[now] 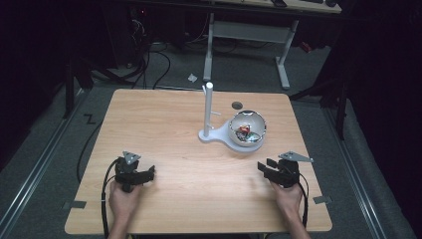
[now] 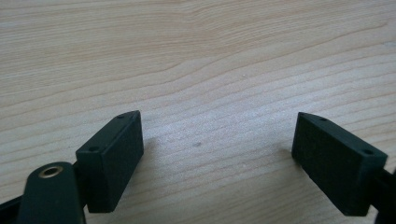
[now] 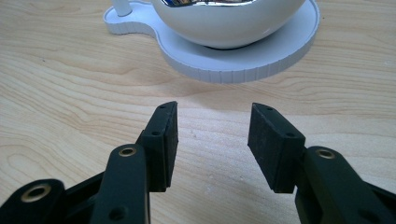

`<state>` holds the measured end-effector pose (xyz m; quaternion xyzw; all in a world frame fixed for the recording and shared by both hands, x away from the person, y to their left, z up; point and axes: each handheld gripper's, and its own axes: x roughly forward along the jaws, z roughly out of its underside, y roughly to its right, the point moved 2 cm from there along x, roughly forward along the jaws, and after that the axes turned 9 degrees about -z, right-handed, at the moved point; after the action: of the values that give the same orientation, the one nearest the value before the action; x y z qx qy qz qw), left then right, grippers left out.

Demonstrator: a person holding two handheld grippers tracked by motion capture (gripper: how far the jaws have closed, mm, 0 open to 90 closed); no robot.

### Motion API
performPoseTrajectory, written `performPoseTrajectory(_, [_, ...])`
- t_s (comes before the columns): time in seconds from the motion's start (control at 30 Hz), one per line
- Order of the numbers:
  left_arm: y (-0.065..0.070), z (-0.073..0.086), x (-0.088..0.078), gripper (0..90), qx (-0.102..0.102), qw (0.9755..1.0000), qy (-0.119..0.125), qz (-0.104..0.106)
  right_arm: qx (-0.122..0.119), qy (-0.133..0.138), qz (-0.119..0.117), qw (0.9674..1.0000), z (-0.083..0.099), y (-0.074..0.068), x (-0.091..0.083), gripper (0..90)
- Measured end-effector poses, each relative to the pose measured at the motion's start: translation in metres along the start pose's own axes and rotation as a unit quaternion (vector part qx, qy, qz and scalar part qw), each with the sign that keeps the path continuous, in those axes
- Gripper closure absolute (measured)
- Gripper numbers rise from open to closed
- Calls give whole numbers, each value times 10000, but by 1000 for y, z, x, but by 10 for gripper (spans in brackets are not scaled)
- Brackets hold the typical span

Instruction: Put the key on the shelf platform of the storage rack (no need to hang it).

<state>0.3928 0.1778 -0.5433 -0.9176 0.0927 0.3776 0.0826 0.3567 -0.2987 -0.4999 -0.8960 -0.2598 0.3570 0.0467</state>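
Note:
A white bowl (image 1: 248, 130) with a shiny inside stands on a white round base (image 1: 226, 138) from which a white post (image 1: 208, 107) rises; small coloured items lie in the bowl. My right gripper (image 1: 264, 167) rests low at the table's near right, jaws open and empty, pointing at the bowl (image 3: 229, 23) and its base (image 3: 243, 65). My left gripper (image 1: 149, 173) sits at the near left, held in a hand, its jaws wide open over bare wood. In the left gripper view the left gripper (image 2: 217, 140) holds nothing.
The wooden table (image 1: 164, 124) has a dark round grommet (image 1: 237, 105) near its far edge. Beyond the table stand white desk legs (image 1: 283, 59) and cables on a grey floor. Dark curtains close both sides.

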Motion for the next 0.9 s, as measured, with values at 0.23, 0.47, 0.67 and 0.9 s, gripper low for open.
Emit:
performPoseTrajectory(0.23, [0, 0, 0, 170, -2, 10000, 0, 0, -15, -139, 161, 9998, 7, 5, 11, 525])
performPoseTrajectory(0.47, [0, 0, 0, 170, -1, 10000, 1, 0, -88, -252, 329, 9991, 12, 9, 20, 516])
performPoseTrajectory(0.67, [0, 0, 0, 169, 0, 10000, -1, 1, -227, -332, 498, 9979, 17, 10, 27, 499])
performPoseTrajectory(0.9, [0, 0, 0, 169, -8, 10000, 6, -1, -480, -428, 641, 9959, 17, 5, 30, 447])
